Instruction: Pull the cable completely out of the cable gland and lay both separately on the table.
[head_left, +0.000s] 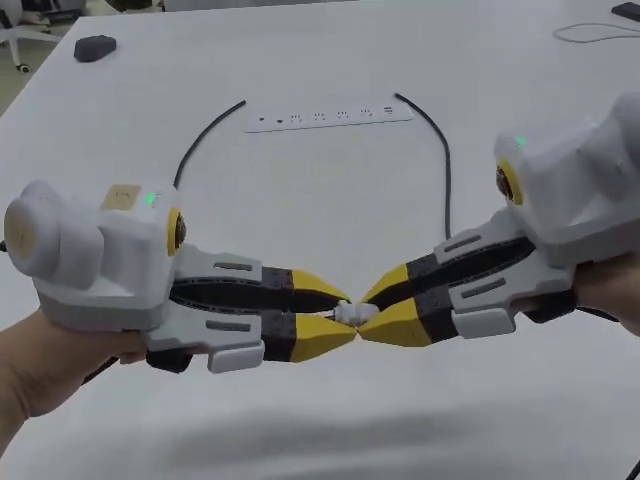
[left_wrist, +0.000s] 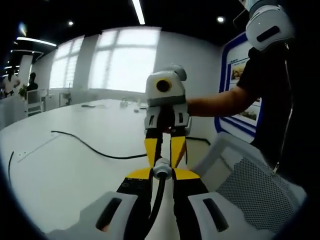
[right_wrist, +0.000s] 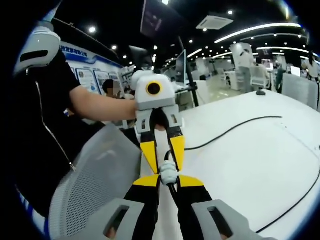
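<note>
1. The left gripper (head_left: 343, 318) and right gripper (head_left: 367, 313) meet tip to tip in the air on the near side of the power strip (head_left: 328, 116). The small white cable gland (head_left: 352, 313) sits between their yellow tips.
2. In the left gripper view the black cable (left_wrist: 156, 205) runs back between that gripper's jaws. They look pressed together on the cable right behind the gland.
3. The right gripper's jaws look closed on the gland body itself. A short dark stub shows past it in the right gripper view, so the cable seems to be threaded through.
4. Holding the two parts head-on makes sense – one tool anchors the gland and the other can draw the cable straight along its axis instead of bending it.
5. Both parts are held clear of the table (head_left: 330, 220), which keeps the cable from dragging on it.
6. Two dark cable runs (head_left: 445, 160) lie on the table at either end of the power strip – I cannot tell whether they belong to the gripped cable.
7. Judged from this, the pull is not yet finished and nothing has been laid down.
</note>
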